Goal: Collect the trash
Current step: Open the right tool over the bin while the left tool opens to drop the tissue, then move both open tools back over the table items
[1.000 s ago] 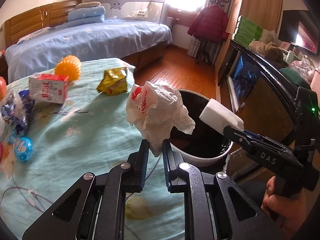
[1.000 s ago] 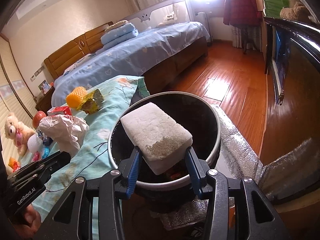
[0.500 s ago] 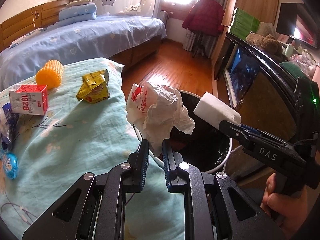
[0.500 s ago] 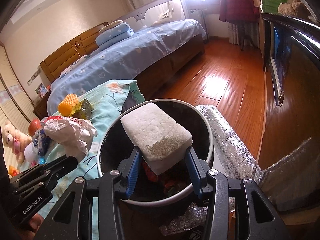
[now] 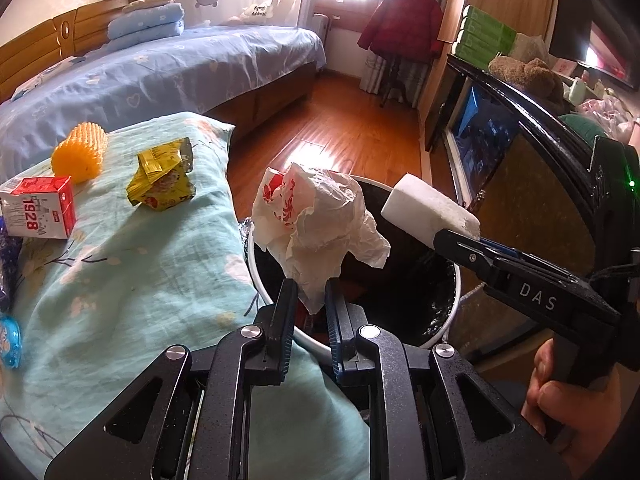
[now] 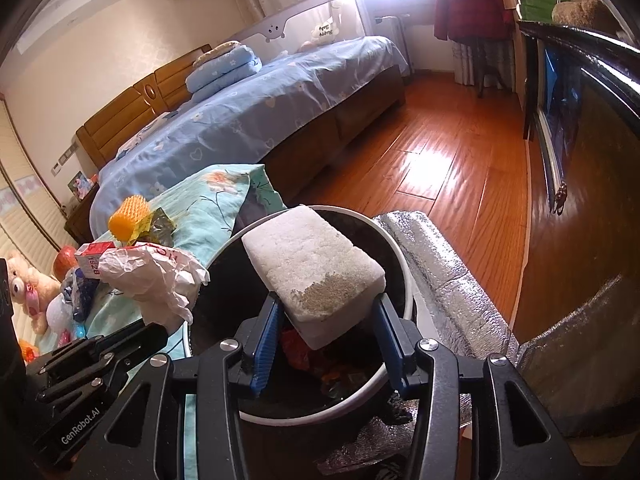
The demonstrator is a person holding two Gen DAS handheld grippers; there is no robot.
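My left gripper [image 5: 311, 294] is shut on a crumpled white plastic bag with red print [image 5: 320, 232] and holds it over the near rim of the round black trash bin [image 5: 450, 320]. My right gripper [image 6: 326, 322] is shut on a white foam block [image 6: 314, 260] and holds it above the open bin [image 6: 406, 280], where some red trash lies inside. In the right wrist view the bag [image 6: 152, 280] and left gripper [image 6: 120, 344] are at the left. In the left wrist view the block [image 5: 430, 212] and right gripper [image 5: 460, 240] are at the right.
On the light blue tablecloth [image 5: 120, 280] lie a yellow snack wrapper [image 5: 162, 180], a red and white carton [image 5: 38, 208] and an orange spiky ball [image 5: 80, 152]. Soft toys [image 6: 28, 292] sit far left. A silver foil mat [image 6: 444, 280] lies by the bin. A dark cabinet [image 5: 520, 152] stands right.
Both grippers have moved toward the bin with their loads. The bag now hangs over the bin's rim, and the block sits lower over the bin's opening.
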